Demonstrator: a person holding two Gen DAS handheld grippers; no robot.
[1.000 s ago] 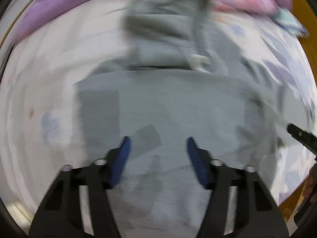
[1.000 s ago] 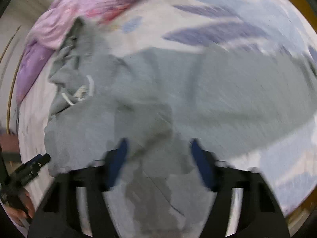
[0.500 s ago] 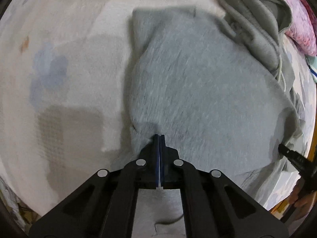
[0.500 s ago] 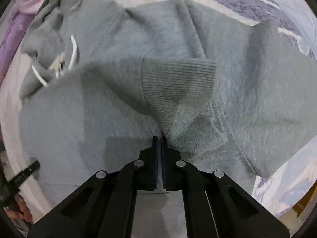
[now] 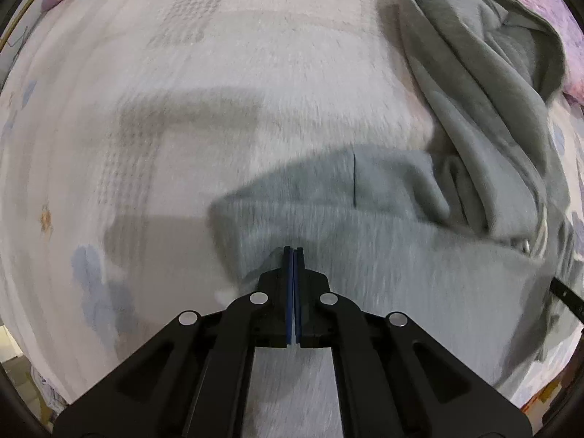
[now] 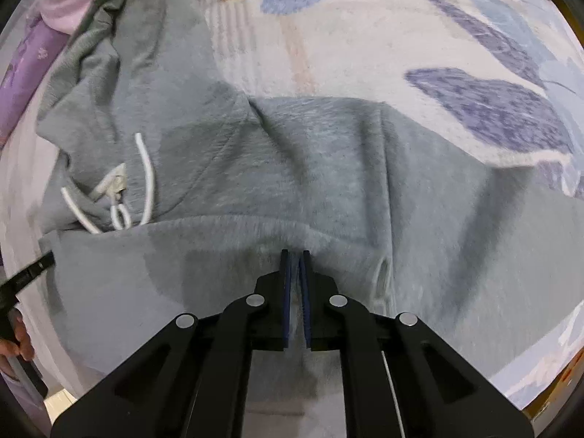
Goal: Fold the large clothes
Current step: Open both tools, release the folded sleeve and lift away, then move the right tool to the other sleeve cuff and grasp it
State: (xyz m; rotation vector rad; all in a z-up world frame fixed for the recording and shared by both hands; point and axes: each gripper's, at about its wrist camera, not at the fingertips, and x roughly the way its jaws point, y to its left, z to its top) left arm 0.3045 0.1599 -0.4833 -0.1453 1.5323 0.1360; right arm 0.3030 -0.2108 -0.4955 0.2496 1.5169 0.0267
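A grey hoodie (image 5: 401, 255) lies on the bed, its hood (image 5: 492, 73) at the upper right in the left wrist view. My left gripper (image 5: 293, 252) points down, shut on a folded-over edge of the hoodie. In the right wrist view the hoodie (image 6: 328, 164) spreads across the middle, with white drawstrings (image 6: 146, 168) at the left. My right gripper (image 6: 295, 255) pinches the folded edge; its jaws are opening slightly, with grey fabric still between the pads. The fold's edge reaches up to the drawstrings.
The pale bed cover (image 5: 219, 73) has blue leaf prints (image 6: 492, 109). A pink and purple quilt (image 6: 22, 73) is bunched behind the hood. A hand (image 6: 18, 332) and the other gripper's tip (image 6: 25, 273) show at the left edge.
Both grippers went from open to shut on the hoodie's edge. They then carried it over the body toward the hood and sank lower.
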